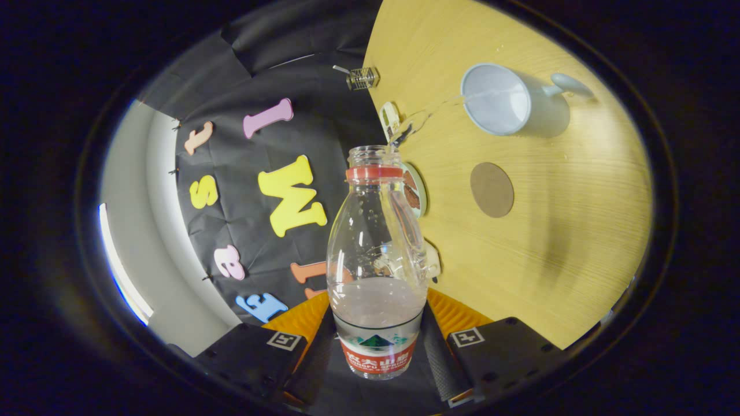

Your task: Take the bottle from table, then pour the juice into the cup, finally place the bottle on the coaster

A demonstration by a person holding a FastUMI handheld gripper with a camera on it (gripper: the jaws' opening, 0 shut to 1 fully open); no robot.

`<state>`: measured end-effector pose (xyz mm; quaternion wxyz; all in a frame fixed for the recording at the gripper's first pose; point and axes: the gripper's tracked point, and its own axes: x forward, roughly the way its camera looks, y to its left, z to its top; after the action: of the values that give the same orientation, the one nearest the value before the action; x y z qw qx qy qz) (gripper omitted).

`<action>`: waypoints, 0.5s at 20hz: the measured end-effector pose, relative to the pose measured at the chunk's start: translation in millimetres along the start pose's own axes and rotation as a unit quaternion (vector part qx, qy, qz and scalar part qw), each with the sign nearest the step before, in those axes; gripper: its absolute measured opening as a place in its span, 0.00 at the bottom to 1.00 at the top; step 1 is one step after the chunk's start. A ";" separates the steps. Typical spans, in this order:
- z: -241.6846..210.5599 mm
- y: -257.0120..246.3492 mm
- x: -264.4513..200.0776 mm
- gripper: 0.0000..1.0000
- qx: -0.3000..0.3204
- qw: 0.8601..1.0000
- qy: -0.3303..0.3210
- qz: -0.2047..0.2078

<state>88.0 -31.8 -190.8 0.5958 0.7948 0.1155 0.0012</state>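
Gripper view showed the clear plastic bottle (376, 260) with a red neck ring clamped between both fingers of the gripper (377, 341), tilted, a thin stream running from its mouth into the pale blue cup (503, 101). Between them, on the wooden table (578, 231), lay the round brown coaster (492, 189).

Wooden table (578, 231), black cloth wall (243, 104), pale wall (144, 231) beside it

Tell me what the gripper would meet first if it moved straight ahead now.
The gripper already clamps the clear plastic bottle with the red neck ring. Past the bottle's open mouth lies, probably, the black cloth wall; depth is unclear.
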 end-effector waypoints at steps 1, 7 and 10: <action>0.7 -0.6 0.5 0.79 0.002 1.000 0.000 -0.001; 4.0 0.5 -4.6 0.79 0.013 1.000 -0.004 0.000; 3.1 1.6 -6.4 0.79 0.014 1.000 -0.004 0.000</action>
<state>82.5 -36.3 -189.3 0.5848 0.8032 0.1133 -0.0039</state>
